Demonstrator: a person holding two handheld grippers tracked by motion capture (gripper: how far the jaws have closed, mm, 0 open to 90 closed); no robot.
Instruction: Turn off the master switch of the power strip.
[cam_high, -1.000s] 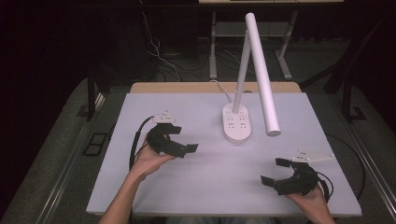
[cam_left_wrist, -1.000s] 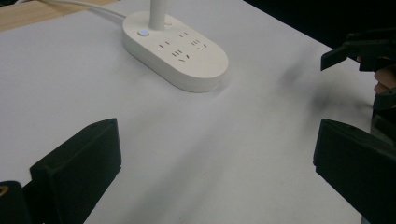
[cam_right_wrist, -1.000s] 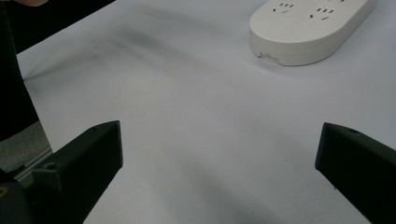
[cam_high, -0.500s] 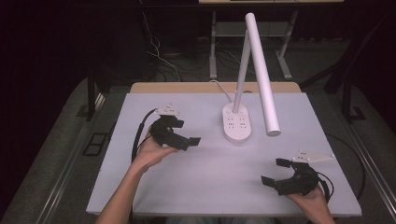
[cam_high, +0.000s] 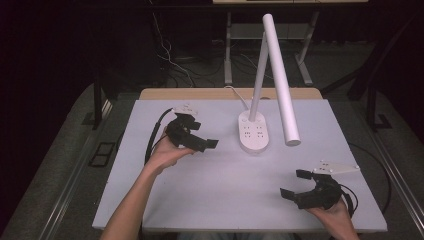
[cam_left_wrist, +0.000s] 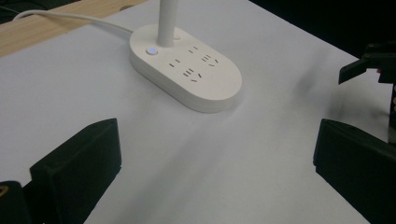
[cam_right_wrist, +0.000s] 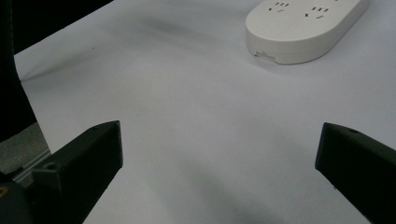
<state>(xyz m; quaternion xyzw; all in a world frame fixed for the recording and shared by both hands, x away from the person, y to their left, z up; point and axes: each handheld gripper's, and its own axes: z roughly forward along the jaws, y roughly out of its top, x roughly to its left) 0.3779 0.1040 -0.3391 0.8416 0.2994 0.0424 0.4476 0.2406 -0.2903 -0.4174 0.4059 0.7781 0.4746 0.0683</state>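
Left gripper (cam_high: 200, 141): black, angular, held in the person's left hand (cam_high: 167, 155) to the left of the lamp base; jaws spread wide with nothing between them.
Lamp base (cam_high: 254, 132): smooth white oval slab on the pale table (cam_high: 225, 200); the high view shows its slim white stem and the long tube head leaning right.
Left gripper view: adds the socket slots (cam_left_wrist: 189, 72) and a small lit button (cam_left_wrist: 151, 51) on the lamp base (cam_left_wrist: 187, 70), the white cord (cam_left_wrist: 70, 18) running away to the table's wooden edge, and the other gripper at far right.
Right gripper (cam_high: 299, 185): matte black with a grey three-cornered plate, to the right of and nearer than the lamp base; jaws wide apart and holding nothing.
Right gripper view: shows the lamp base's (cam_right_wrist: 303, 23) low side wall with a small notch.
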